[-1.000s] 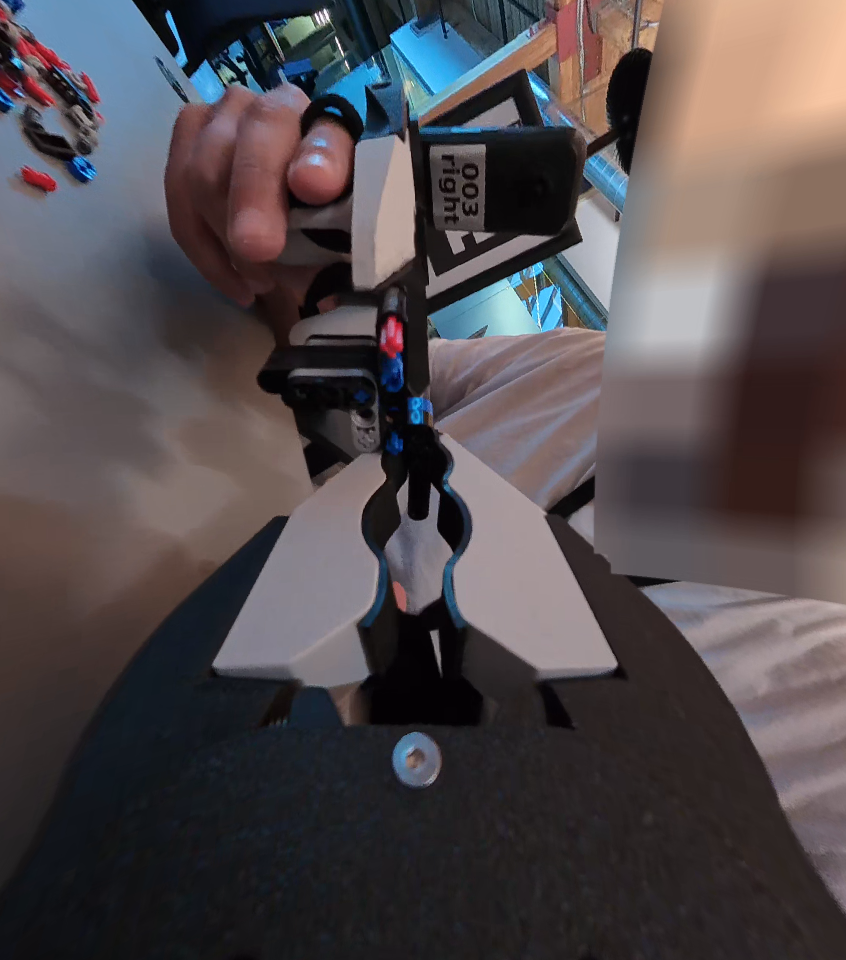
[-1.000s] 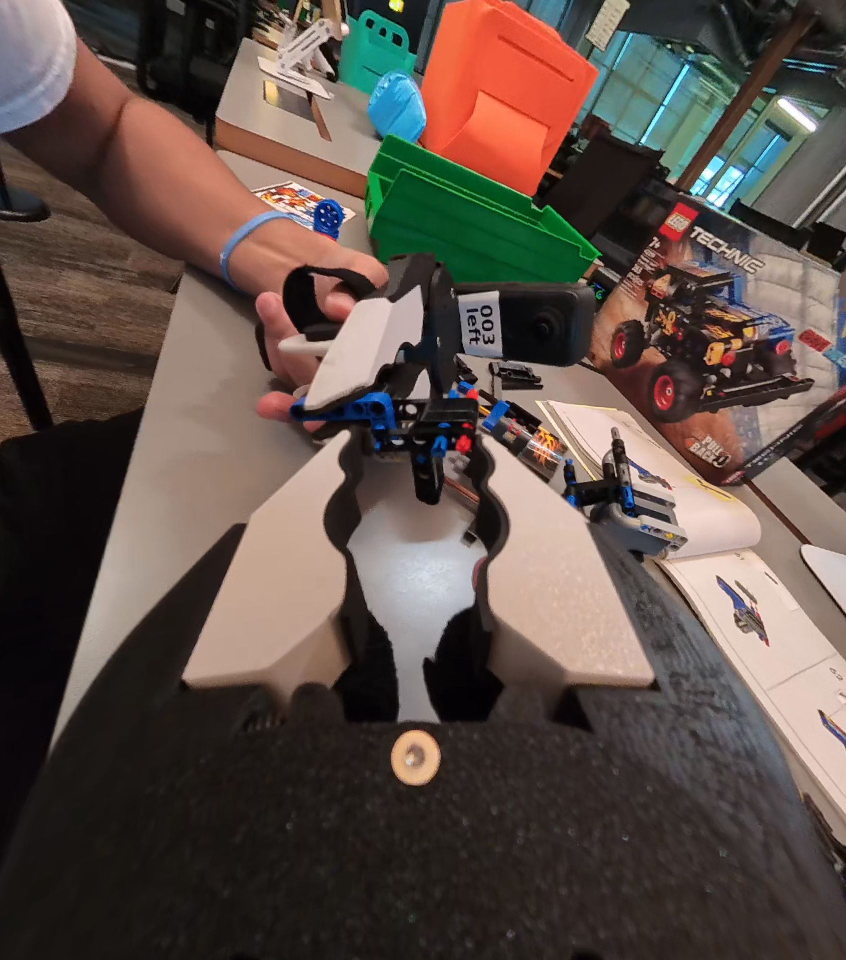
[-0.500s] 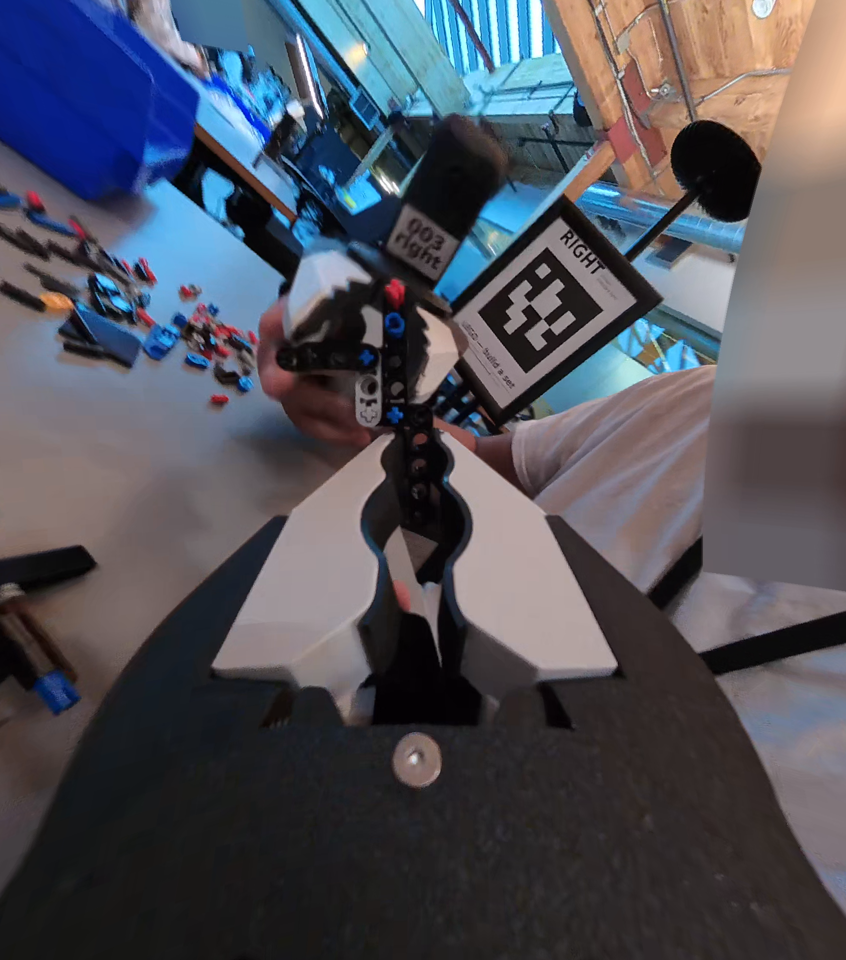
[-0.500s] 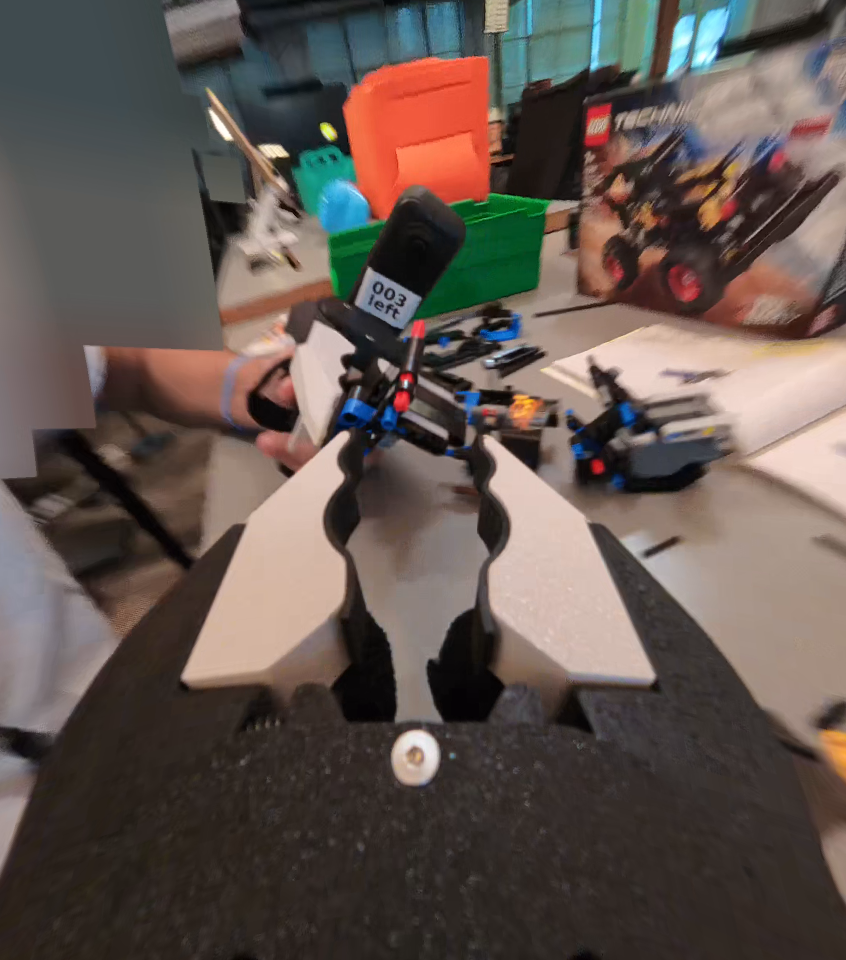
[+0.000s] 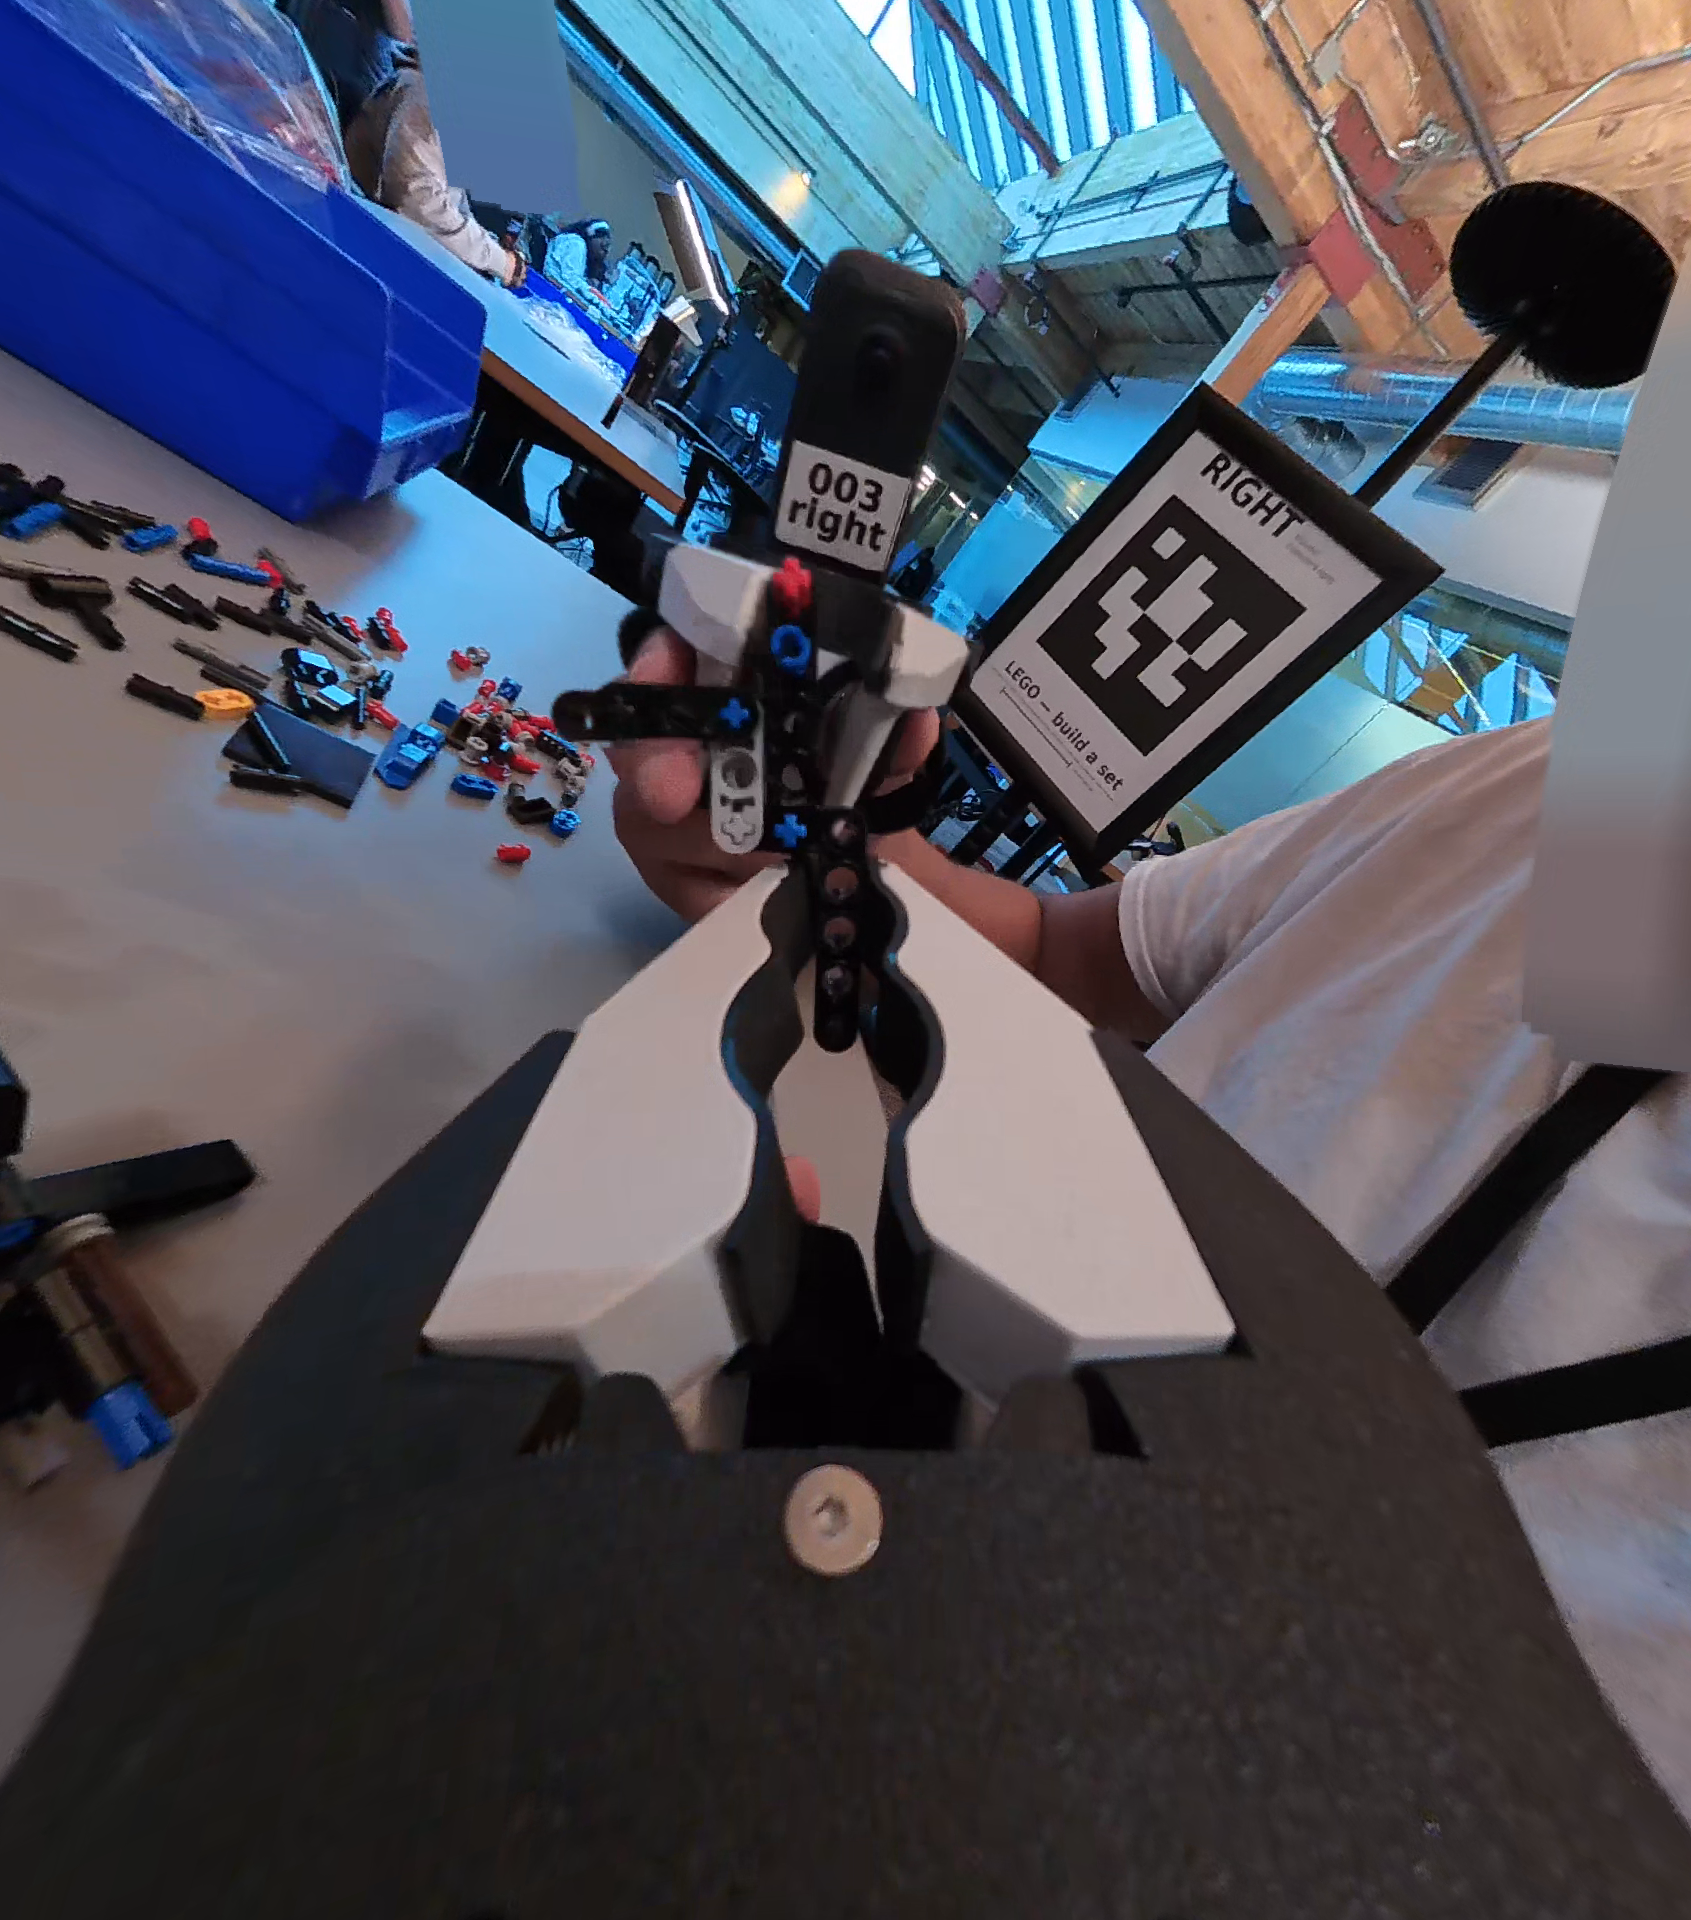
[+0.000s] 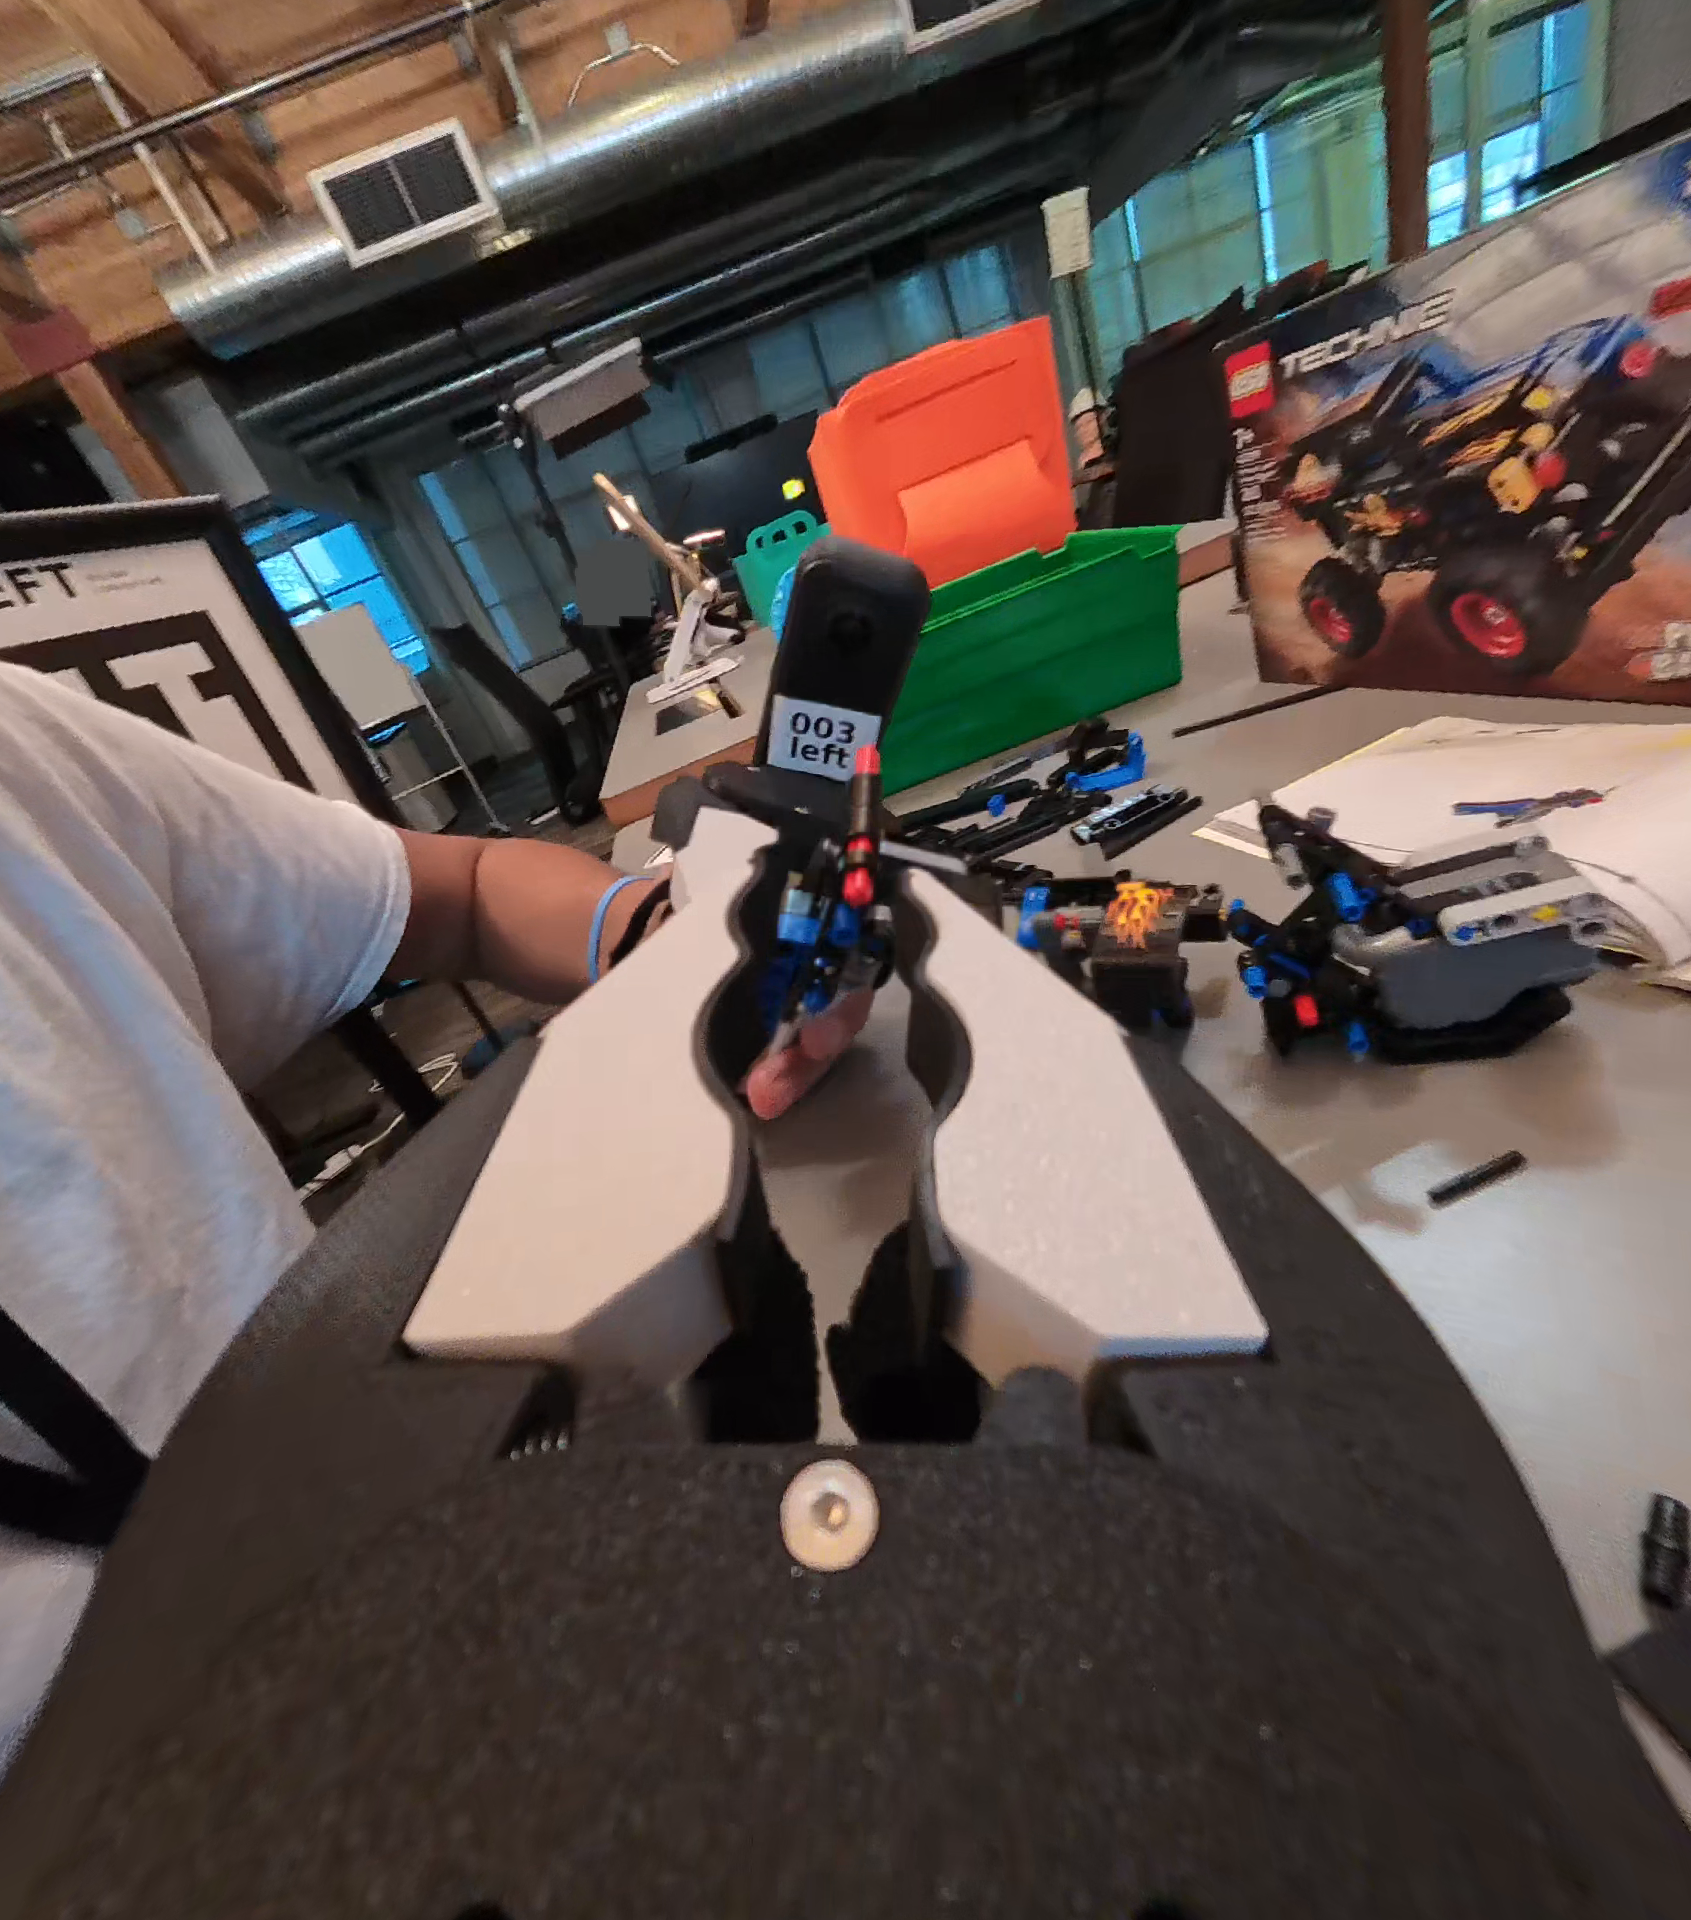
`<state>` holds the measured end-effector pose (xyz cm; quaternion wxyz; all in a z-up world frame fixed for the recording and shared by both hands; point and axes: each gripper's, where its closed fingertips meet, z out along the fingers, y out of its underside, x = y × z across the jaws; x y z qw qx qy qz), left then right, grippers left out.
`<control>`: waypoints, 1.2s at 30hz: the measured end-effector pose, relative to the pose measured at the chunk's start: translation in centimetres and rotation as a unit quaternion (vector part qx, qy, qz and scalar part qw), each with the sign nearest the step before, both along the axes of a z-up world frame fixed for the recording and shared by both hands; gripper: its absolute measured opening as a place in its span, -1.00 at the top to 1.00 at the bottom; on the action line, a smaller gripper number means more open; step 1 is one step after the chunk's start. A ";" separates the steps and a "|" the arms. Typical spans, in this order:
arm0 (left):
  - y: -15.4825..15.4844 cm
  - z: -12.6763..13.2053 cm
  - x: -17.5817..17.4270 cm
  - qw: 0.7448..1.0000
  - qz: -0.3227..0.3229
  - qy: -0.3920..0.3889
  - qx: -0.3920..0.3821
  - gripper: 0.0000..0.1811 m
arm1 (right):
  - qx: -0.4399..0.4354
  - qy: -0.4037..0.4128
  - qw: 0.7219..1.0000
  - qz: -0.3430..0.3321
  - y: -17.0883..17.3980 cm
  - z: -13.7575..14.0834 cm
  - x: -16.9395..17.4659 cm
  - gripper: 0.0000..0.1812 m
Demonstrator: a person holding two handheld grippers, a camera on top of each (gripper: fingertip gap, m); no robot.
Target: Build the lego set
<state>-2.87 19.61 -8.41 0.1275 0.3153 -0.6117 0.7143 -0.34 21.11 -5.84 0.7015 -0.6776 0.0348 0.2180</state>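
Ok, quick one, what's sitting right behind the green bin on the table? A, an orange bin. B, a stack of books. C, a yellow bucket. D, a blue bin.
A: in the right wrist view an orange bin rises directly behind the green bin at the far side of the table.

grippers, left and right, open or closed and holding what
left gripper: shut on the black lego beam of the small assembly.
right gripper: around the same assembly; grip cannot be told.
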 end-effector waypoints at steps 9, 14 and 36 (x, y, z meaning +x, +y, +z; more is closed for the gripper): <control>2.0 0.3 1.1 0.995 0.035 -0.057 0.073 0.62 | -0.037 -0.041 0.998 0.036 -0.1 -1.1 -1.1 0.94; 1.9 0.2 0.7 0.980 0.050 -0.130 0.140 0.64 | -0.047 -0.046 0.996 0.059 -0.2 -1.1 -1.6 0.94; 1.6 1.6 -0.7 0.989 0.013 -0.131 0.069 0.95 | -0.044 -0.110 0.991 0.057 -0.3 -1.1 -2.9 0.96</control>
